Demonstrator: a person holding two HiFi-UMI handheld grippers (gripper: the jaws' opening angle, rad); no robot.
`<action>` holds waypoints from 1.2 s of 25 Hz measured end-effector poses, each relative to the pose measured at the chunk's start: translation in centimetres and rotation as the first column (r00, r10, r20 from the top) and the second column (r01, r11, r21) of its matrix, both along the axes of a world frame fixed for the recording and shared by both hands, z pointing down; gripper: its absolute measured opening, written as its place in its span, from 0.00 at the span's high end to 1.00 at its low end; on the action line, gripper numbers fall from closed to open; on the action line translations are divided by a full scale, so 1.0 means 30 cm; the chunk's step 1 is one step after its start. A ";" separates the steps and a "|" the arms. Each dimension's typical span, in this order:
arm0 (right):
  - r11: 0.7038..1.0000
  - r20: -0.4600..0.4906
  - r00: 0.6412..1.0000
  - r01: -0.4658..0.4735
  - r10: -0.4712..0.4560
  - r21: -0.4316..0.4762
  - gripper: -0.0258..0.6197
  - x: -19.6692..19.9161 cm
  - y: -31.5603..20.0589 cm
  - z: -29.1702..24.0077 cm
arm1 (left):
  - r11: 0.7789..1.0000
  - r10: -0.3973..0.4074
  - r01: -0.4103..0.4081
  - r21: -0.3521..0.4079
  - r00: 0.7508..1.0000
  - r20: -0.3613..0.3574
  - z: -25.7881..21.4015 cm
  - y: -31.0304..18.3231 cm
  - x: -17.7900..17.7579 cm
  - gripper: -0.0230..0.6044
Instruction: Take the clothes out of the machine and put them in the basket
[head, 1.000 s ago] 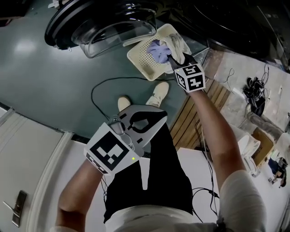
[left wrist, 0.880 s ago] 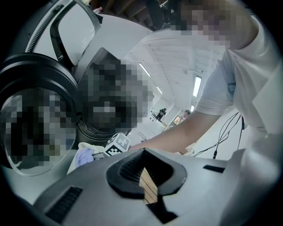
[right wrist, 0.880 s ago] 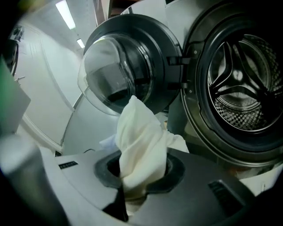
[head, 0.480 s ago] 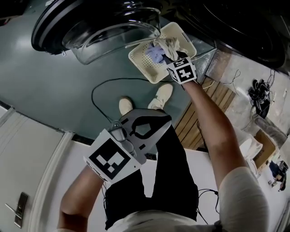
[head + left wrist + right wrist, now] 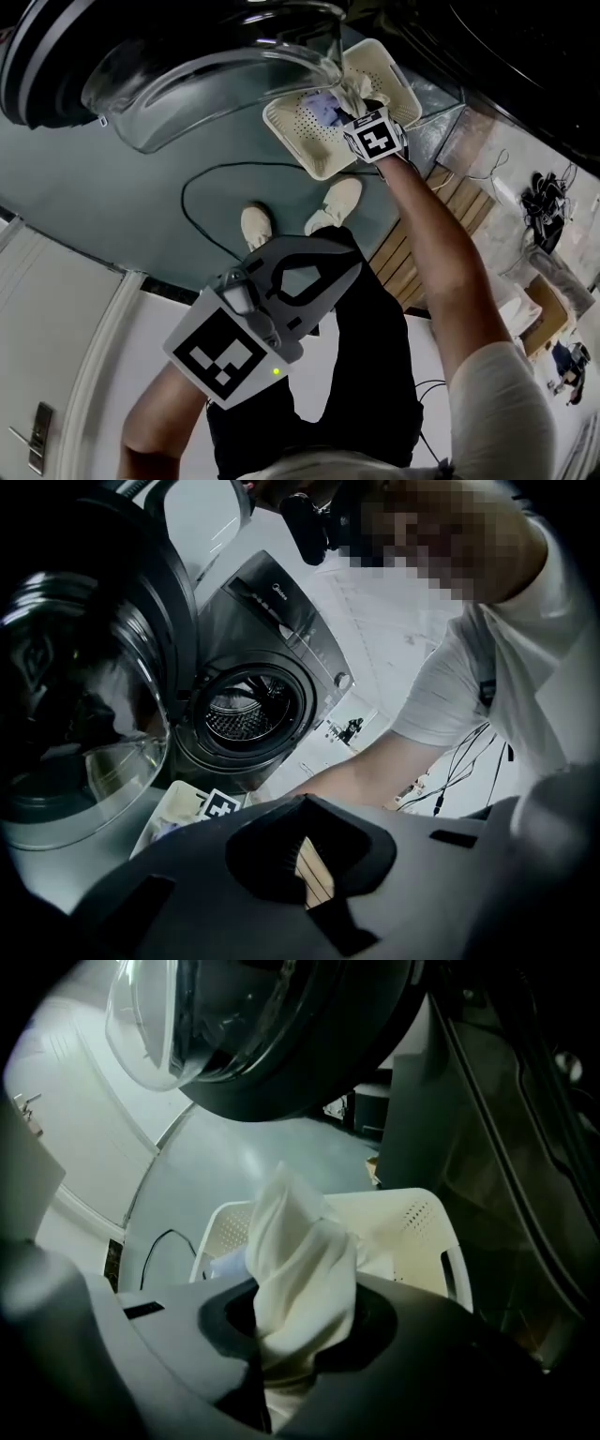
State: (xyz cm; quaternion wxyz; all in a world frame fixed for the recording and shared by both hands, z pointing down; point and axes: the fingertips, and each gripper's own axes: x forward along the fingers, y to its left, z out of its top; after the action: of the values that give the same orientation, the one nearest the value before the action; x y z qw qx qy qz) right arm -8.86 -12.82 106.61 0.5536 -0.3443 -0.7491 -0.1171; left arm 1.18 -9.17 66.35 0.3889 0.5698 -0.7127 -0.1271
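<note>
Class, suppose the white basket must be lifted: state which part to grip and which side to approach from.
Grip the basket by its handle, the thin bar of rim outside the slot, probably coming down from outside: one jaw can slip through the slot and the bar looks narrow enough to pinch.

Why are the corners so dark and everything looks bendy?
Left gripper view: wide lens darkens the corners and bends the washing machine; a mosaic patch hides a face. Right gripper view: same dark corners, white cloth fairly clear, the claw blurry. Head view: light glints off the door glass.
</note>
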 end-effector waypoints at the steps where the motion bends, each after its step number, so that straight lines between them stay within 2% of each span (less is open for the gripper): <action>1: 1.000 -0.010 1.000 0.004 -0.004 0.003 0.82 0.002 -0.004 0.028 | 1.000 0.001 -0.001 -0.001 1.000 -0.002 0.016 -0.003 -0.005 0.97; 7: 0.999 -0.053 0.998 0.023 -0.021 0.034 0.75 0.008 -0.032 0.187 | 1.000 -0.001 0.001 0.004 1.000 -0.003 0.103 -0.022 -0.046 0.97; 13: 0.998 -0.069 0.996 0.059 -0.056 0.038 0.60 0.025 -0.018 0.245 | 1.000 0.005 -0.005 0.006 1.000 0.008 0.148 -0.029 -0.065 0.97; 16: 0.998 -0.075 0.996 0.046 -0.044 0.033 0.55 0.031 -0.024 0.227 | 1.000 0.013 -0.013 0.009 1.000 0.011 0.135 -0.040 -0.063 0.97; 23: 1.000 -0.078 0.997 0.009 -0.008 0.014 0.54 0.028 -0.044 0.126 | 1.000 0.023 -0.024 0.019 0.999 0.025 0.059 -0.063 -0.056 0.97; 30: 0.999 -0.073 0.996 -0.048 0.047 -0.007 0.54 0.051 -0.056 -0.072 | 0.999 0.036 -0.037 0.033 0.998 0.042 -0.086 -0.078 -0.030 0.97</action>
State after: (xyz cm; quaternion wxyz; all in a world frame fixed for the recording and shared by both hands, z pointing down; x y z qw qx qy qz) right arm -7.33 -14.49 104.43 0.5816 -0.3330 -0.7370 -0.0881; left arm 0.28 -11.50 63.78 0.3668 0.5917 -0.7077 -0.1202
